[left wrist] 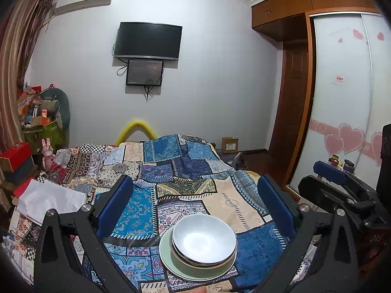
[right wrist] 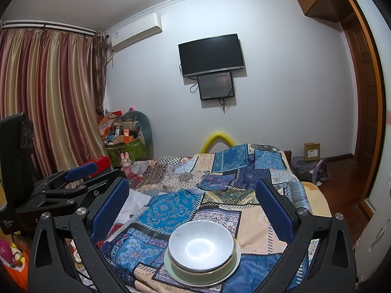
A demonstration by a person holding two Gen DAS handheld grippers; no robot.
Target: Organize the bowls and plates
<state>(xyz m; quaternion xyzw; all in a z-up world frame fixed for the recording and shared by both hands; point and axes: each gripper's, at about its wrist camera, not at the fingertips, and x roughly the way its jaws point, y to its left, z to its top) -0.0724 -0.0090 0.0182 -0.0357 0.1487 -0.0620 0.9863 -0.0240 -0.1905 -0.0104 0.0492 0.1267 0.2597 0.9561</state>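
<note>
Both tongs, left [left wrist: 195, 205] and right [right wrist: 193, 207], spread empty; bowls [left wrist: 204, 238] sit stacked on plate [left wrist: 166, 256], lower centre. You judge stacking done; next, withdraw.

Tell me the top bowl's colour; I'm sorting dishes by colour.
White, perhaps faintly blue; the bowl shows best in the right wrist view.

1. The room is evenly lit from above; the light looks cool and rather soft.
2. A bright glare sits in the bottom of the white bowl [left wrist: 204, 238] [right wrist: 201, 244]; its detail is washed out there.
3. Both views bend strongly at the edges; the corners are black.
4. The wall [left wrist: 215, 73] shows faint grain; shadows are weak.
</note>
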